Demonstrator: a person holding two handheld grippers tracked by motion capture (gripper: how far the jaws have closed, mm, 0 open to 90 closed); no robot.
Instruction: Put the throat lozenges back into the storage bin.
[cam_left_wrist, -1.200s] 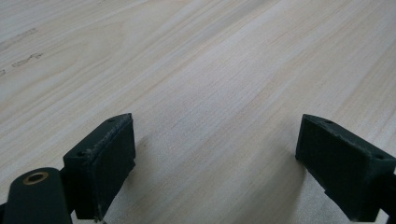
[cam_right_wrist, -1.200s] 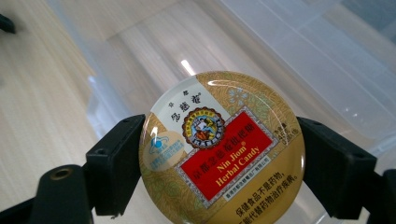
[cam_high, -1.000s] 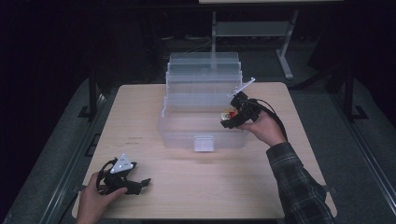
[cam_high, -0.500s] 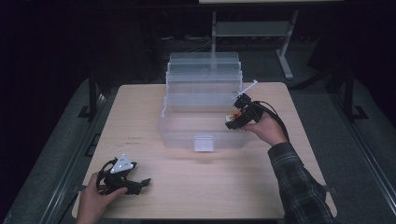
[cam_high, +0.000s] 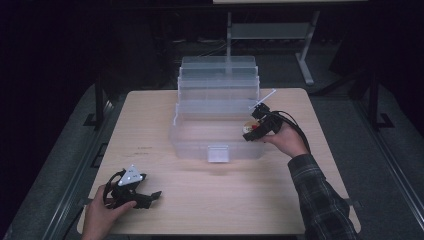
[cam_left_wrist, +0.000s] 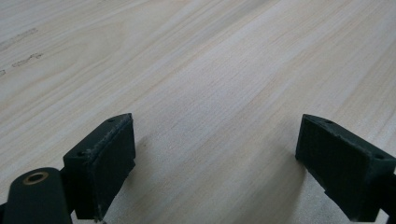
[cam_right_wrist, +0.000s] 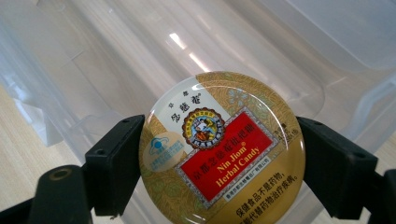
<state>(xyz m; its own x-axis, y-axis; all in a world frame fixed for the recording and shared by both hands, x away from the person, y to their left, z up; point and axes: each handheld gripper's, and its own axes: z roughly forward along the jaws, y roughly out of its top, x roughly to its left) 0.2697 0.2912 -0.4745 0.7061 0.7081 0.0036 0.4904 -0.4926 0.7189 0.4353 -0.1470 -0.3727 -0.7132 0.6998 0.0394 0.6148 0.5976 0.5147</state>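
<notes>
Dark room, pale wooden table (cam_high: 210, 200)

You're working in what is looking like a lab or recording studio, not a home. You're sitting at a lone light-wood table (cam_high: 300, 200) with black darkness closing in all round it, and grey floor (cam_high: 380, 150) is showing at its sides. A pale metal stand (cam_high: 305, 55) is standing behind the table, and dark frame legs (cam_high: 372, 95) are flanking it. You're holding a camera-bearing left gripper (cam_high: 136, 192) with a grey marker plate, cable trailing, which is pointing to a data-capture setup.
</notes>
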